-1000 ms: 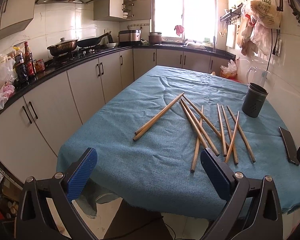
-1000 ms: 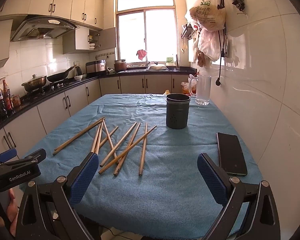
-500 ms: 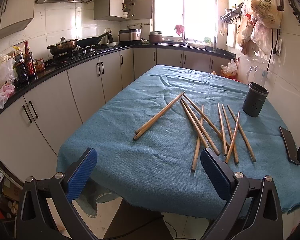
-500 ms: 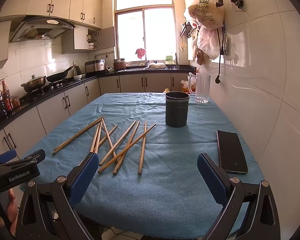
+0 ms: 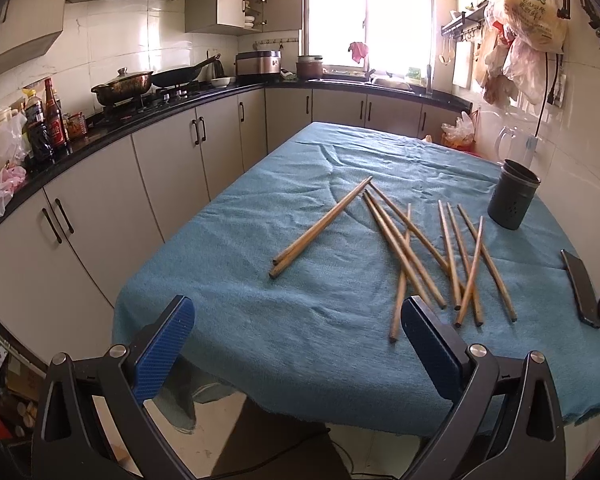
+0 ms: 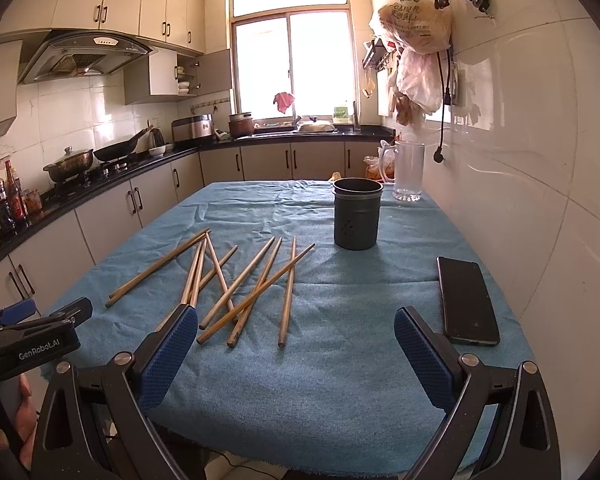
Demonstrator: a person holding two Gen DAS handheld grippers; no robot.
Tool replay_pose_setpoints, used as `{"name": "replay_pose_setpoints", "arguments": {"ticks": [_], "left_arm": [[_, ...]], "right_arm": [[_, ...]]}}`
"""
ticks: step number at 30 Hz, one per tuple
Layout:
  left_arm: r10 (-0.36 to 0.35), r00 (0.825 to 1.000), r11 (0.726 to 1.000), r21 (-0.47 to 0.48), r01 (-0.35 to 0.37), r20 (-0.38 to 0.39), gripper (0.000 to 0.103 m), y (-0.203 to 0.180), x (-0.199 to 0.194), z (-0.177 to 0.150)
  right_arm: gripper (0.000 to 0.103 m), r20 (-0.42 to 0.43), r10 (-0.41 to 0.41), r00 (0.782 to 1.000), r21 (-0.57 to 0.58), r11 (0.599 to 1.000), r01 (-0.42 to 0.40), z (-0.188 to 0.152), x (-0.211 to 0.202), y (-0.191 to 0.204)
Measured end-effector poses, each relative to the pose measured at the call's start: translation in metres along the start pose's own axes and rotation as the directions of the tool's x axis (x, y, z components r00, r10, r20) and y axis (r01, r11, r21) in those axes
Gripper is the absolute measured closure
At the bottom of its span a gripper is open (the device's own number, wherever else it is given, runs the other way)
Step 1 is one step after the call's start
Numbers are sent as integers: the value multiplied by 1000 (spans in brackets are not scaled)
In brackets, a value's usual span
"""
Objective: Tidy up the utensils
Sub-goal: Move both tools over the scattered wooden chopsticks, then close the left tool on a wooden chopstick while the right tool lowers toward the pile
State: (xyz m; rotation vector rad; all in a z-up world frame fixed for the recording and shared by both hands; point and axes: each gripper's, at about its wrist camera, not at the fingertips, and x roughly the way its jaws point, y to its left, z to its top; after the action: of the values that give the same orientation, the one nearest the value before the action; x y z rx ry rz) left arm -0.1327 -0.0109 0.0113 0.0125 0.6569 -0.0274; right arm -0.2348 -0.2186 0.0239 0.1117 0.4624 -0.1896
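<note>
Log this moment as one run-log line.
left gripper: open, empty | right gripper: open, empty | chopsticks: loose on cloth | holder: upright

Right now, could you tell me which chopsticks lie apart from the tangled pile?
The pair of chopsticks lying side by side on the stove side of the blue cloth; the other chopsticks cross one another nearer the dark holder.

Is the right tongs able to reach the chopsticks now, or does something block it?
Probably yes. The right tongs are open and empty, and the chopsticks lie loose on the cloth just ahead, with nothing between; the phone lies aside.
</note>
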Motion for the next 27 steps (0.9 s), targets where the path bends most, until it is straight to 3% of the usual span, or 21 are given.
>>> {"name": "replay_pose_setpoints", "arguments": {"ticks": [4,10,13,16,19,24,27], "left_arm": [[-5,1000,1000,13,5,-16,0,8,6,8],[-72,996,996,44,74,-59,2,20,27,40],[-100,990,991,84,108,-96,11,18,48,62],[-146,976,982,99,164,-162,21,11,73,81],[-147,964,973,141,181,-223,31,-3,102,95],[-128,954,965,186,183,-271,34,-20,134,104],[-130,943,959,202,198,-306,45,-28,153,108]], "right_arm": [[9,-31,69,997,19,997,-68,8,9,-7],[39,-198,209,957,129,974,-186,25,56,-22],[46,-247,227,942,170,967,-189,34,78,-29],[47,-253,230,940,190,964,-185,42,90,-34],[50,-267,255,929,215,956,-201,50,102,-38],[67,-320,305,897,312,928,-204,60,131,-52],[69,-350,321,880,363,912,-189,63,150,-58]]}}
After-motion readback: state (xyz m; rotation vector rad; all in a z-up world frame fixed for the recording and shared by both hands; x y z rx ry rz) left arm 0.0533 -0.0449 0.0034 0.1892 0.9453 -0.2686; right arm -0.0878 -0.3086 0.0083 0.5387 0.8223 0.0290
